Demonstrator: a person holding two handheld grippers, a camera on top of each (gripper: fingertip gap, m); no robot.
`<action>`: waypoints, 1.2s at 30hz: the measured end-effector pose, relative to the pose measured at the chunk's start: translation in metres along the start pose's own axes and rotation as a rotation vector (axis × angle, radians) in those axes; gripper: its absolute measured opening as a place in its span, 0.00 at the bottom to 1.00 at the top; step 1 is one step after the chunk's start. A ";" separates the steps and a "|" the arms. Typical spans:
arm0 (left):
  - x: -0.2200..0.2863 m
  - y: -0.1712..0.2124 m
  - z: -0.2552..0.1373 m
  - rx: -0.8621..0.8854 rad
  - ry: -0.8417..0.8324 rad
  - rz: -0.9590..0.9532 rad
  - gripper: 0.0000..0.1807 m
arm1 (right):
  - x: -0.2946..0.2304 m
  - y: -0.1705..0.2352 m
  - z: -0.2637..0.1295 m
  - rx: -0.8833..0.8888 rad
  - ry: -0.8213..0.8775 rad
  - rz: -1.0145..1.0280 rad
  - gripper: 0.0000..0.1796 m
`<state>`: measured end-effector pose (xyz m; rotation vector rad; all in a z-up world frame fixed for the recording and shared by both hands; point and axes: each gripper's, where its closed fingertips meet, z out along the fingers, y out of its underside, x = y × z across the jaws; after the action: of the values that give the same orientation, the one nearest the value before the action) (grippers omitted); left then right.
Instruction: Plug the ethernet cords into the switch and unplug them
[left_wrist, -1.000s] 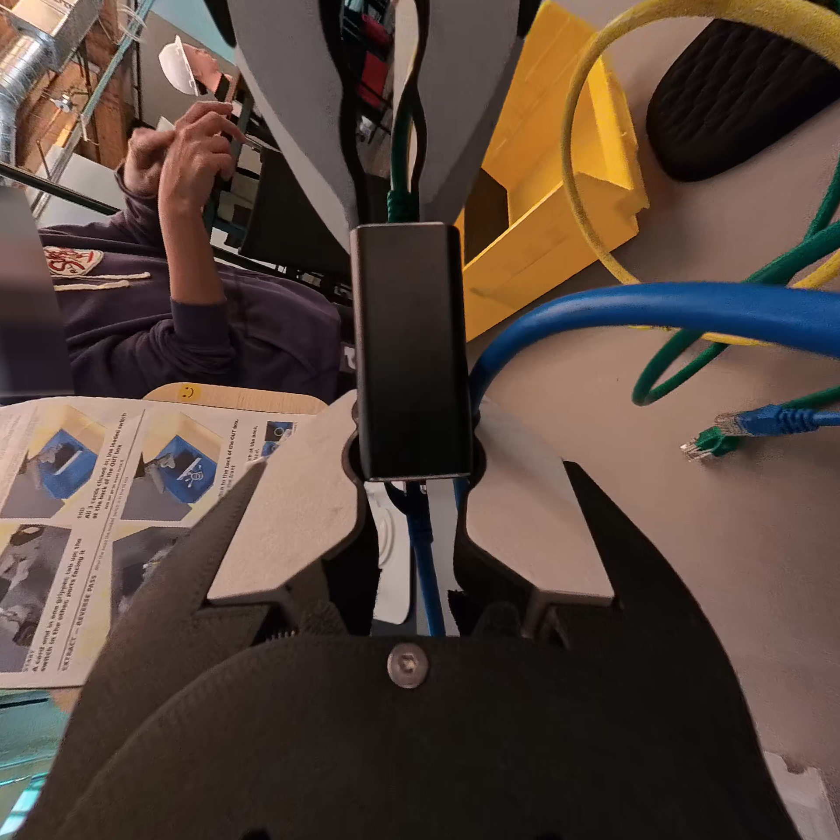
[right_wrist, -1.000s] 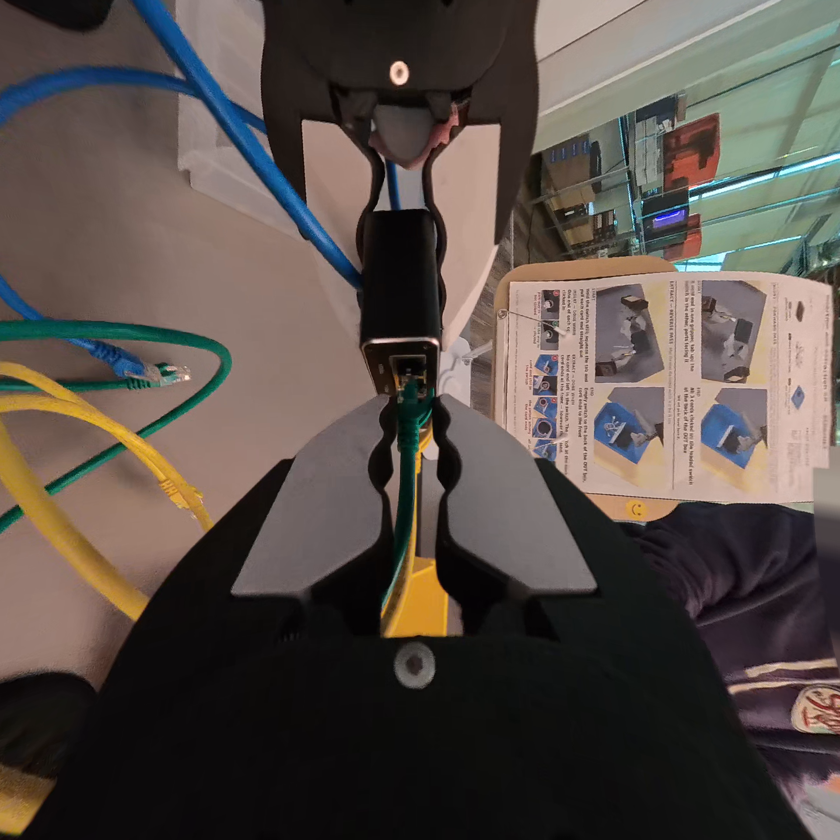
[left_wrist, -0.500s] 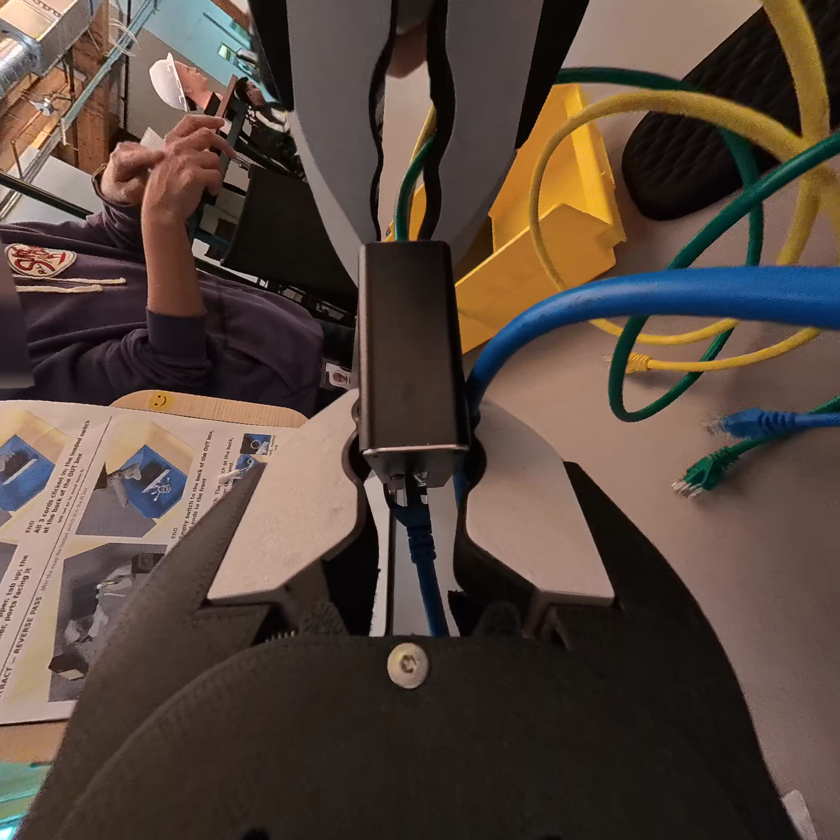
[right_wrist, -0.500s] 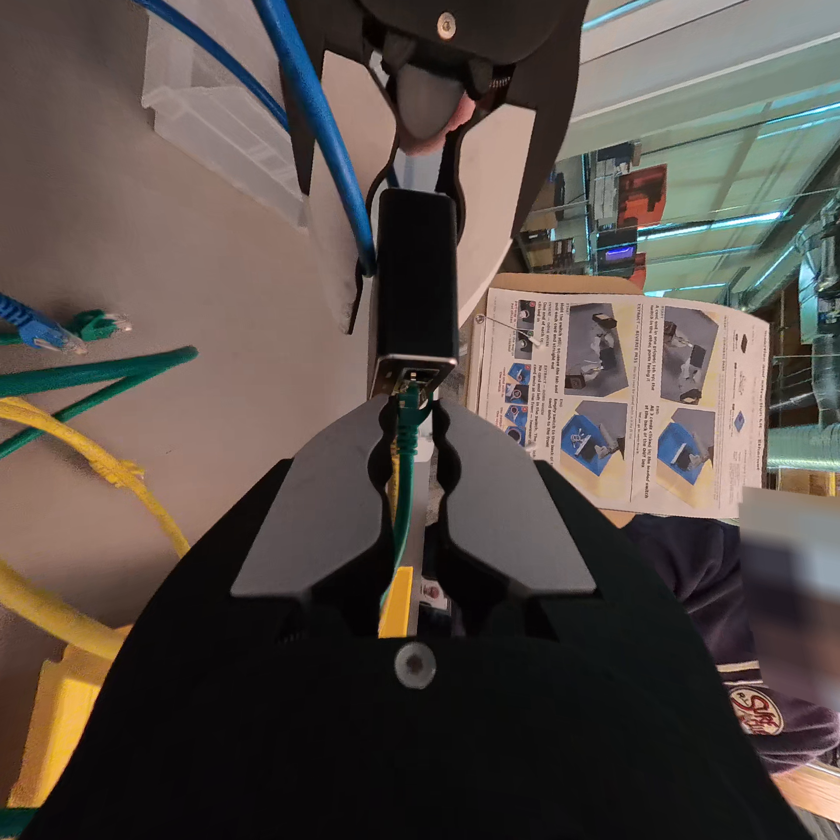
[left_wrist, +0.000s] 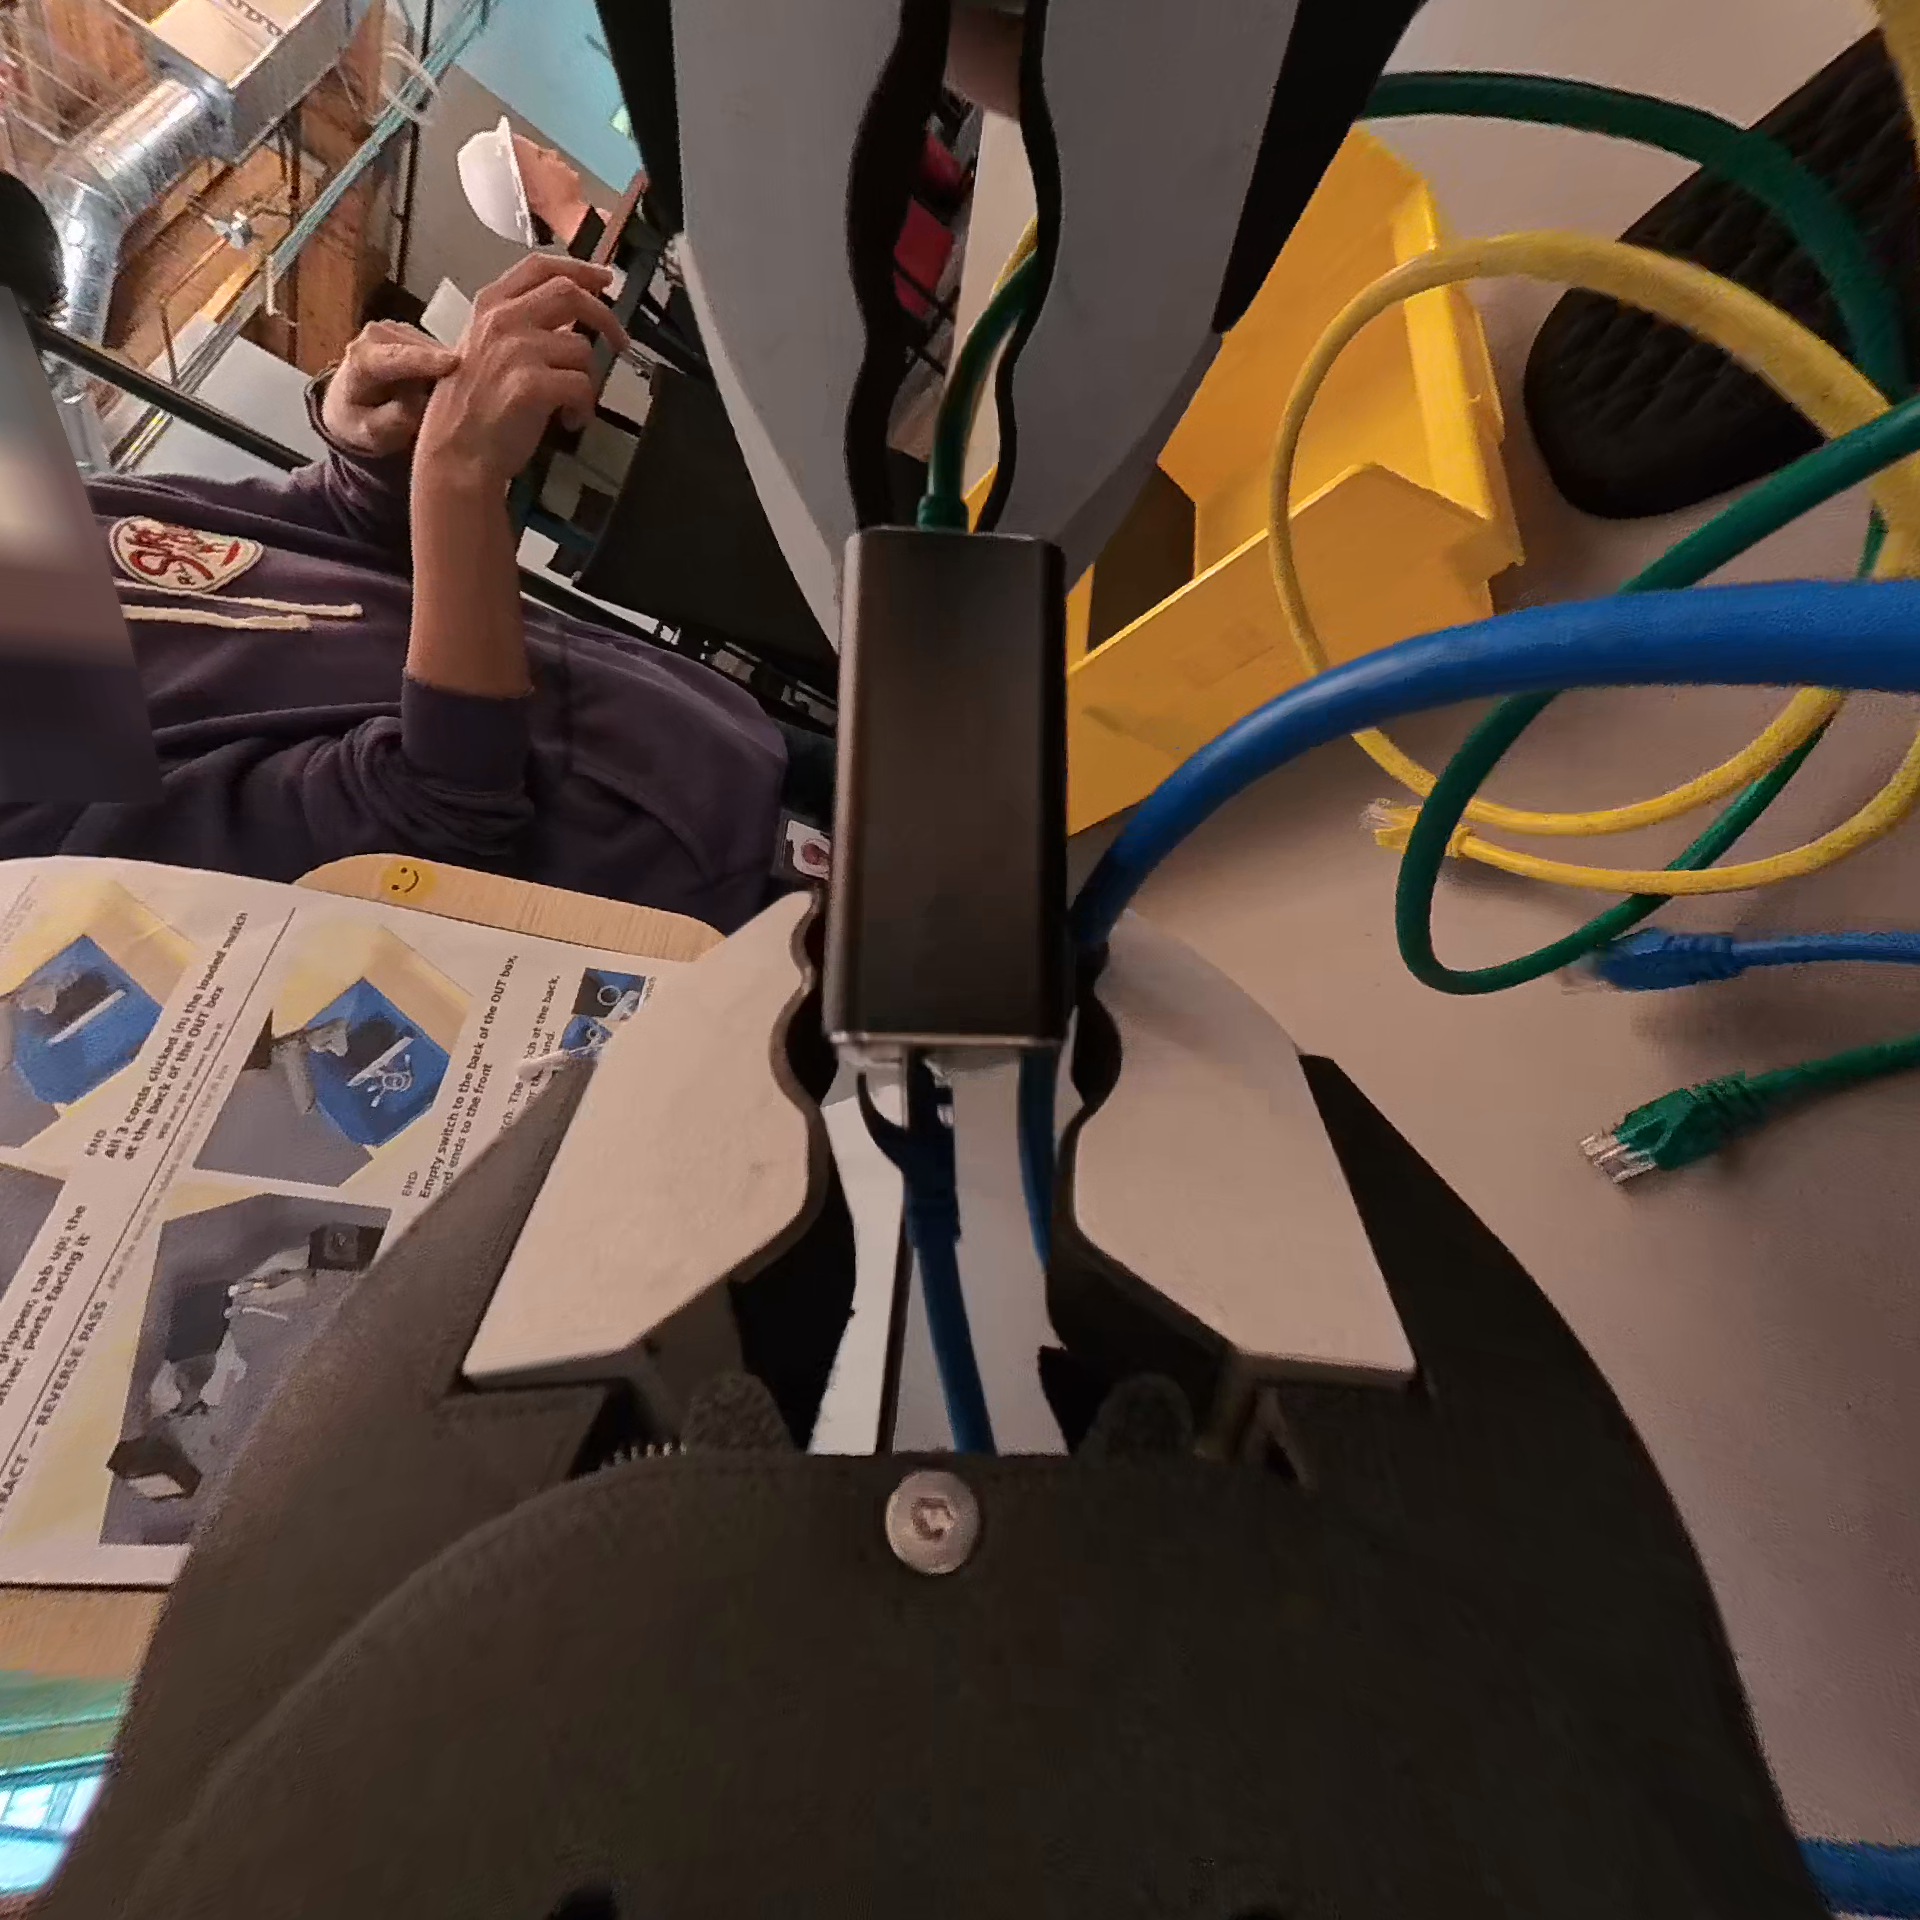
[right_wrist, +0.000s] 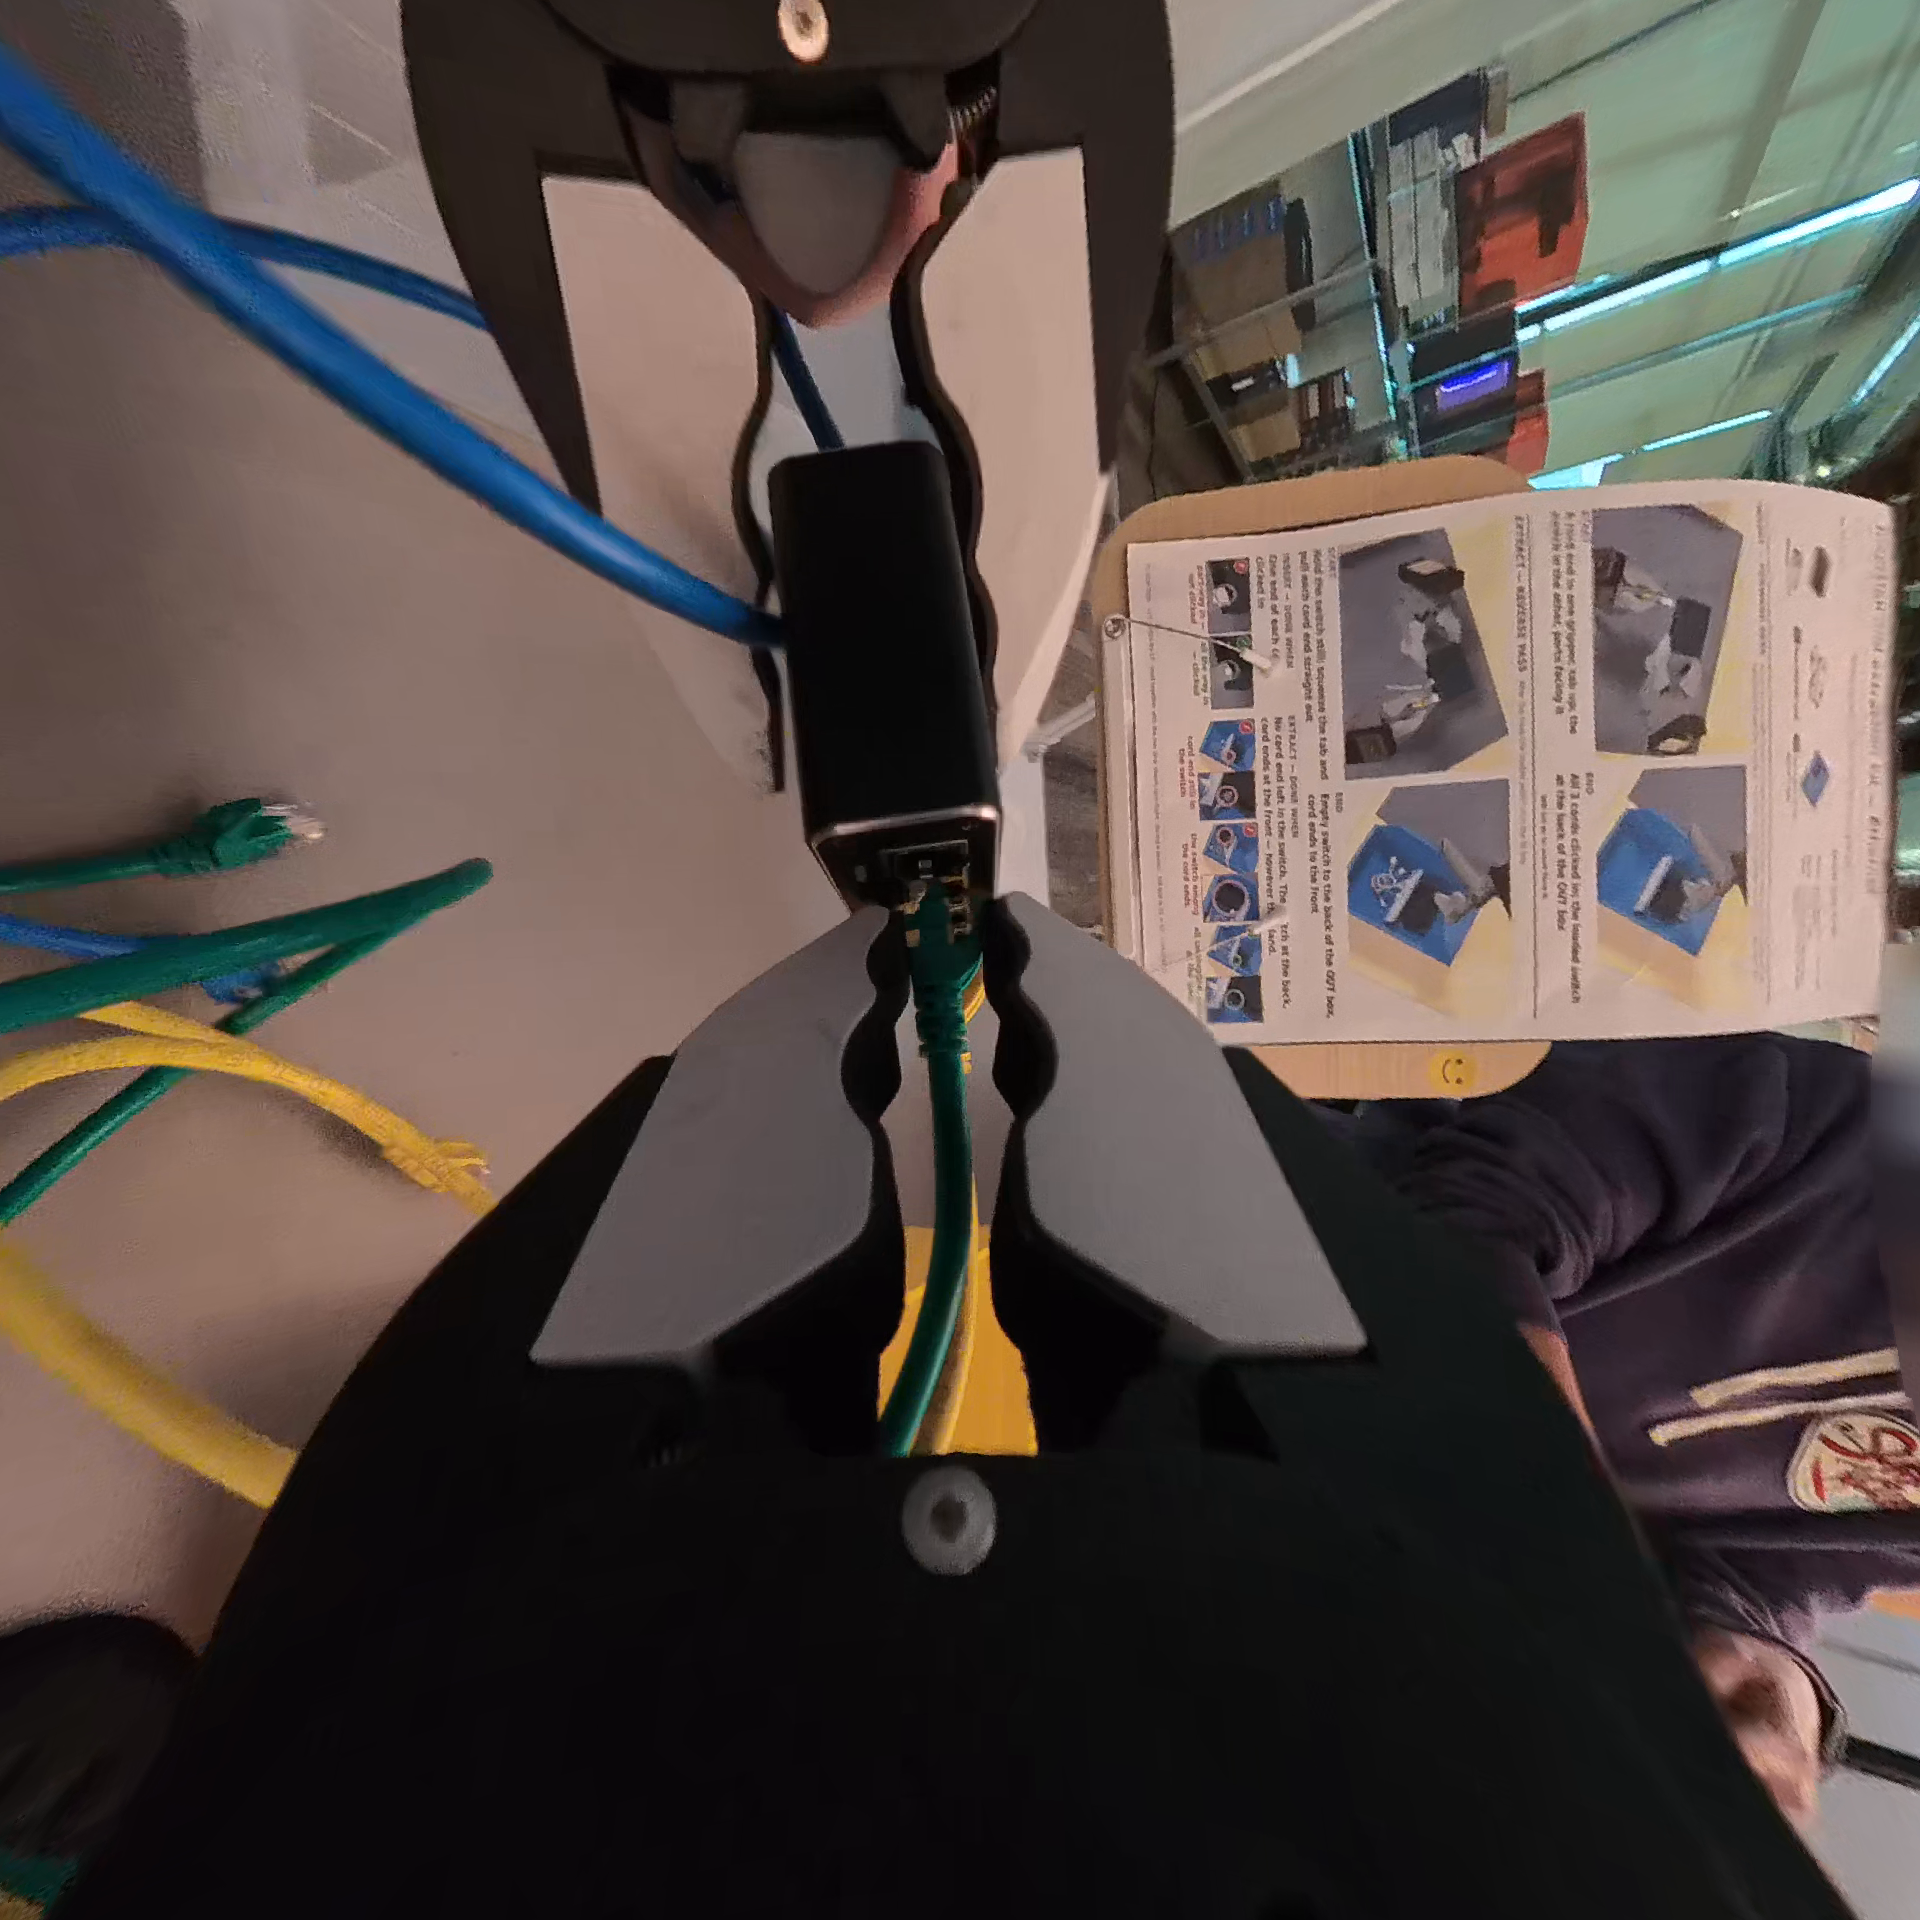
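Observation:
The black switch (left_wrist: 951, 790) is held off the table, clamped at its near end by my left gripper (left_wrist: 951, 966). A blue cord (left_wrist: 935, 1247) is plugged into that end and runs back between the fingers. My right gripper (right_wrist: 940, 925) faces the other end of the switch (right_wrist: 883, 665) and is shut on the green cord's plug (right_wrist: 935, 956), which sits at a port on the switch's face. In the left wrist view the right gripper (left_wrist: 956, 499) shows at the top with the green cord (left_wrist: 956, 416).
Loose yellow (left_wrist: 1558, 831), blue (left_wrist: 1662, 951) and green (left_wrist: 1662, 1127) cord ends lie on the grey table (left_wrist: 1558, 1455). A yellow bin (left_wrist: 1299, 582) and a black pad (left_wrist: 1714, 364) lie beyond. An instruction sheet (right_wrist: 1455, 779) and a seated person (left_wrist: 312, 675) are at the side. The tips of one gripper are about 4 cm away from the tips of the other.
Both grippers and the switch between them have shifted and tilted a little over the table. The grips have not changed; the green plug stays at the switch's port.

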<state>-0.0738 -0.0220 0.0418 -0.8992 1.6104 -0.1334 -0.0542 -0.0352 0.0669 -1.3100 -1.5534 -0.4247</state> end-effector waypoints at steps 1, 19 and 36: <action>-0.001 0.002 -0.001 -0.011 0.000 -0.002 0.25 | 0.002 0.003 0.000 -0.016 0.019 -0.003 0.08; -0.026 -0.031 -0.024 -0.024 -0.074 -0.166 0.40 | 0.005 0.033 0.002 -0.152 0.165 0.114 0.08; -0.006 0.011 0.020 -0.218 -0.158 0.119 0.20 | 0.002 0.001 -0.005 0.113 -0.053 0.229 0.11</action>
<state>-0.0618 -0.0030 0.0357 -0.9523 1.5448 0.1951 -0.0503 -0.0379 0.0706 -1.4011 -1.4290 -0.1573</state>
